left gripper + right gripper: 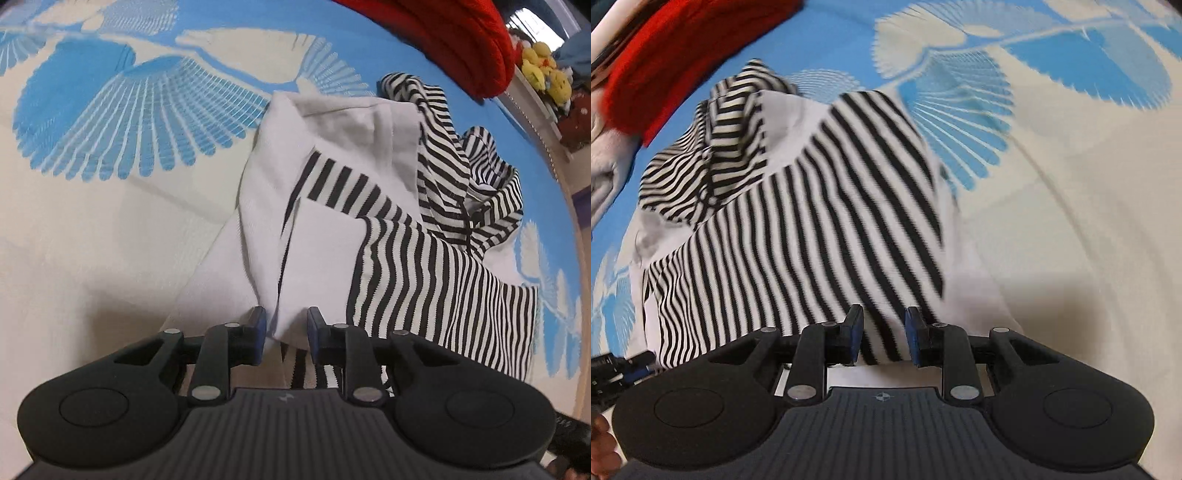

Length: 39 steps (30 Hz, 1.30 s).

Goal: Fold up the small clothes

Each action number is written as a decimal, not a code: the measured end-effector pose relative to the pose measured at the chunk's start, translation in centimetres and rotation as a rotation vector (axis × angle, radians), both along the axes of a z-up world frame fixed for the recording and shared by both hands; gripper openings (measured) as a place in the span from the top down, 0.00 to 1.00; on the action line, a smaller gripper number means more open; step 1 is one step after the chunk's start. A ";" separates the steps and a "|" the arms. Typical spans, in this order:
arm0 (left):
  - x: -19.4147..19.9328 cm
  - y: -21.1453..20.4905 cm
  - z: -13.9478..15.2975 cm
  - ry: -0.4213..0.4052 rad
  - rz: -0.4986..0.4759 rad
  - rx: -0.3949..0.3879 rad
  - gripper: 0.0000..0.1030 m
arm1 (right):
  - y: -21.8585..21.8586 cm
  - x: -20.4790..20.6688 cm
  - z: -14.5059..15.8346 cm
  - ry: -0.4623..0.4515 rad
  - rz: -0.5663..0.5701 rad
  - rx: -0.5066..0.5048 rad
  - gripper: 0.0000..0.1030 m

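Observation:
A small black-and-white striped garment with white panels (369, 206) lies crumpled on a blue-and-cream patterned bedspread (110, 184). My left gripper (286, 332) has its jaws partly apart around a white fold of the garment's near edge; cloth sits between the fingers. In the right wrist view the same striped garment (820, 221) spreads ahead, its hooded part bunched at the far left. My right gripper (884, 332) has striped cloth between its partly parted fingers at the garment's near hem. The right view is motion-blurred.
A red knitted item (443, 37) lies at the far edge of the bed, also in the right view (683, 48). Yellow plush toys (543, 70) sit on a shelf beyond. A pale cloth (605, 158) lies at far left. The other gripper's tip (617, 365) shows low left.

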<state>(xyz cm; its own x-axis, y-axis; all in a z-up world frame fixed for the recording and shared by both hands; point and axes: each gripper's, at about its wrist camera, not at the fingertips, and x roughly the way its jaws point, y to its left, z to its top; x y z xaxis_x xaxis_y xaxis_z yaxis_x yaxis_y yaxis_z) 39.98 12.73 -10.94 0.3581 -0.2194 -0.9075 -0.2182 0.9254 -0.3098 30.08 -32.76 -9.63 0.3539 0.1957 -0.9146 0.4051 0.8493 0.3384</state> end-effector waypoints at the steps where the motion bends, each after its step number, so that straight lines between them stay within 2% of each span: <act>1: -0.1 -0.4 0.5 -0.017 -0.018 0.019 0.92 | 0.0 -0.1 0.3 -0.007 0.002 -0.004 0.74; 5: -1.0 -1.4 3.3 -0.093 -0.074 0.063 0.95 | 0.4 -0.1 1.6 -0.050 0.018 -0.013 0.74; 9: -3.0 -0.7 7.2 -0.179 -0.029 0.047 0.96 | 0.6 0.2 2.5 -0.077 0.023 -0.010 0.74; 12: -4.5 -0.6 8.3 -0.176 -0.018 0.069 0.95 | 0.7 0.2 2.4 -0.073 0.014 -0.006 0.74; 15: -4.5 -0.6 6.8 -0.086 -0.012 0.094 0.95 | 0.6 0.0 1.2 -0.022 0.003 -0.036 0.74; 17: -4.4 -0.9 7.0 -0.117 -0.013 0.170 0.94 | 0.3 -0.2 0.2 0.021 -0.017 -0.063 0.75; 19: -4.3 -1.8 7.3 -0.166 -0.048 0.135 0.94 | -0.1 -0.4 0.0 0.033 -0.036 -0.060 0.77; 21: -4.0 -2.7 6.7 -0.185 -0.112 0.089 0.89 | 0.2 -0.4 0.7 0.011 -0.027 -0.069 0.76; 23: -3.5 -3.5 4.7 -0.134 -0.159 0.099 0.82 | 0.6 -0.3 1.4 -0.037 -0.001 -0.075 0.76; 24: -3.2 -3.5 3.1 -0.072 -0.160 0.106 0.81 | 0.7 -0.3 1.4 -0.044 0.010 -0.074 0.76; 26: -2.9 -2.9 0.5 0.039 -0.133 0.121 0.80 | 0.6 -0.2 0.6 -0.008 0.008 -0.076 0.76; 27: -3.0 -2.5 0.0 0.049 -0.112 0.114 0.80 | 0.5 -0.2 0.0 0.021 -0.001 -0.077 0.76; 30: -2.9 -2.6 2.0 -0.007 -0.102 0.121 0.74 | 0.6 -0.1 0.2 0.028 -0.008 -0.077 0.76; 32: -3.0 -2.8 3.3 -0.080 -0.113 0.110 0.60 | 0.9 0.0 1.7 -0.028 0.013 -0.076 0.76; 33: -2.9 -3.0 3.5 -0.090 -0.115 0.111 0.59 | 1.1 0.1 2.4 -0.056 0.024 -0.078 0.76; 35: -2.7 -3.4 2.7 -0.056 -0.113 0.115 0.59 | 1.4 0.1 3.5 -0.088 0.041 -0.089 0.75; 38: -2.6 -3.7 1.1 0.035 -0.111 0.122 0.59 | 1.5 0.3 4.1 -0.087 0.052 -0.093 0.75; 39: -2.7 -3.6 0.9 0.035 -0.109 0.124 0.59 | 1.5 0.3 4.3 -0.088 0.058 -0.092 0.75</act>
<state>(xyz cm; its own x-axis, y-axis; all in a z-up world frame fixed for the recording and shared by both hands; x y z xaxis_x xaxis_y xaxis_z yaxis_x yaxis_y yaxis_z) 37.30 9.15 -10.02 0.3056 -0.1403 -0.9418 -0.1234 0.9749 -0.1853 30.42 -31.22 -5.32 0.4242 0.1351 -0.8954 0.3265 0.8995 0.2904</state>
